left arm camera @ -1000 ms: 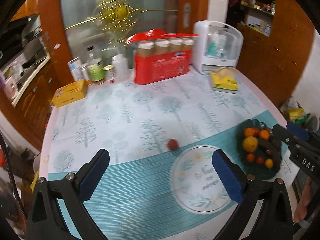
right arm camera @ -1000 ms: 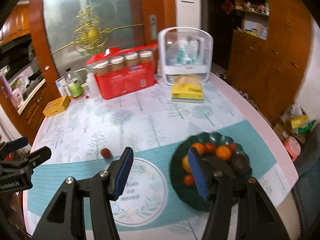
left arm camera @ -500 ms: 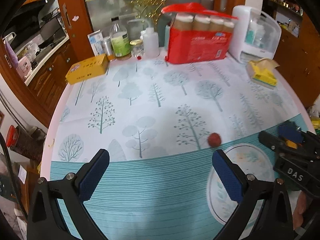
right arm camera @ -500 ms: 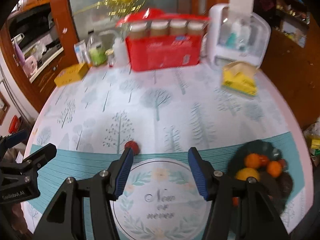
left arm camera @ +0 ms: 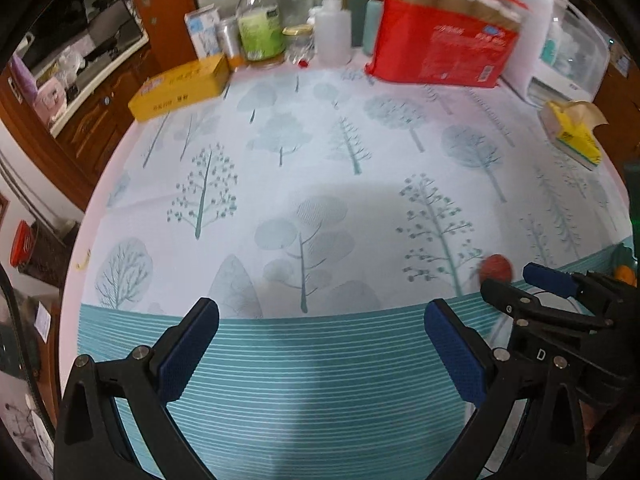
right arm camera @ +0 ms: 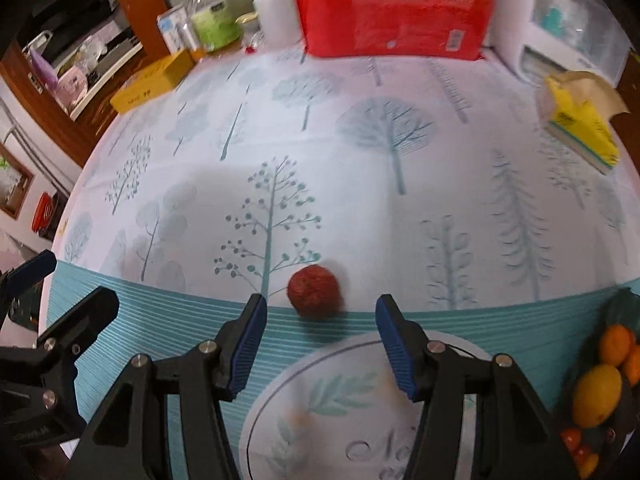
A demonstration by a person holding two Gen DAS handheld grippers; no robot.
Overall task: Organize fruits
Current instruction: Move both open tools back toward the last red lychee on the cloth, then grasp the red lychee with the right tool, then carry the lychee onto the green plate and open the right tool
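A small rough red fruit [right arm camera: 314, 291] lies alone on the tree-print tablecloth, just beyond and between the tips of my open, empty right gripper [right arm camera: 318, 312]. The fruit shows in the left wrist view [left arm camera: 496, 267] at the right, with the right gripper [left arm camera: 532, 284] close beside it. My left gripper [left arm camera: 320, 316] is open and empty, low over the teal striped part of the cloth, left of the fruit. A dark green plate [right arm camera: 618, 308] at the right edge holds oranges [right arm camera: 616, 344], a lemon [right arm camera: 596, 394] and small tomatoes.
At the table's back stand a red package [right arm camera: 392, 16], a yellow box [right arm camera: 154, 80], bottles and jars [left arm camera: 260, 28], and a white appliance [right arm camera: 568, 28]. A yellow tissue pack [right arm camera: 580, 124] lies at the right. A round printed emblem [right arm camera: 360, 408] lies under my right gripper.
Both grippers have moved lower and forward toward the table. My right gripper has swung left from the plate and closed in on the red fruit. Both remain open.
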